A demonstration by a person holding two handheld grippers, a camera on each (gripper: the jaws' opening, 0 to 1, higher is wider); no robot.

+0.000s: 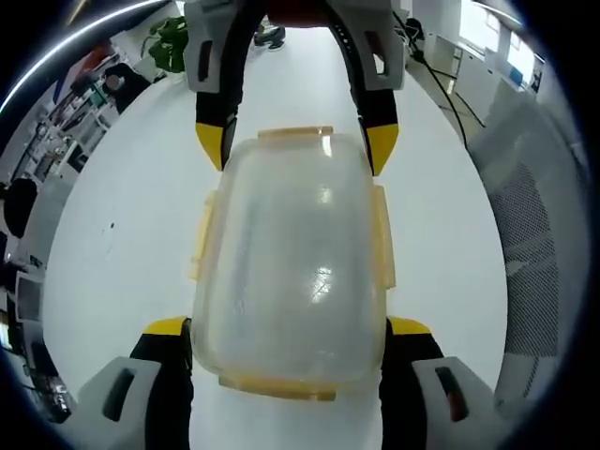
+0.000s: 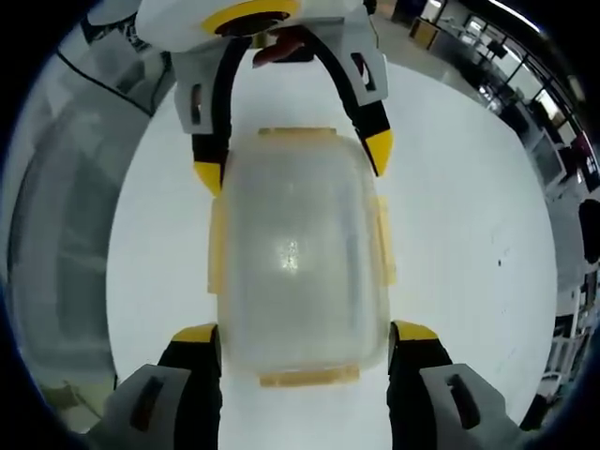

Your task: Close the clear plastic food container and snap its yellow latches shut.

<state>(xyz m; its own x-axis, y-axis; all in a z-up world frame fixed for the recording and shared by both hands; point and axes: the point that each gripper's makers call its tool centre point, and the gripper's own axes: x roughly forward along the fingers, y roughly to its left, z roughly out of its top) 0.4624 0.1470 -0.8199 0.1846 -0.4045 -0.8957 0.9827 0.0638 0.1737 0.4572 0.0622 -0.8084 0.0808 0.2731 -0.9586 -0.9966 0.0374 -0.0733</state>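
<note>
The clear plastic container [image 1: 291,253] lies on the white table [image 1: 122,216] with its lid resting on top. Yellow latches [image 1: 200,239] flare out along its long sides, and one sits at each end. My left gripper [image 1: 288,326] is open, its yellow-tipped jaws flanking the near end of the box. My right gripper [image 1: 297,142] faces it from the far end, open, with its jaws beside the far corners. In the right gripper view the container [image 2: 300,253] lies between my right gripper [image 2: 305,333] and my left gripper [image 2: 291,159], with a side latch [image 2: 217,248] standing out.
A grey mesh chair back [image 1: 534,234] stands at the table's edge beside the container, also seen as the mesh chair [image 2: 66,234]. A black cable [image 1: 441,84] runs along the far table, and a green plant [image 1: 169,42] sits beyond it.
</note>
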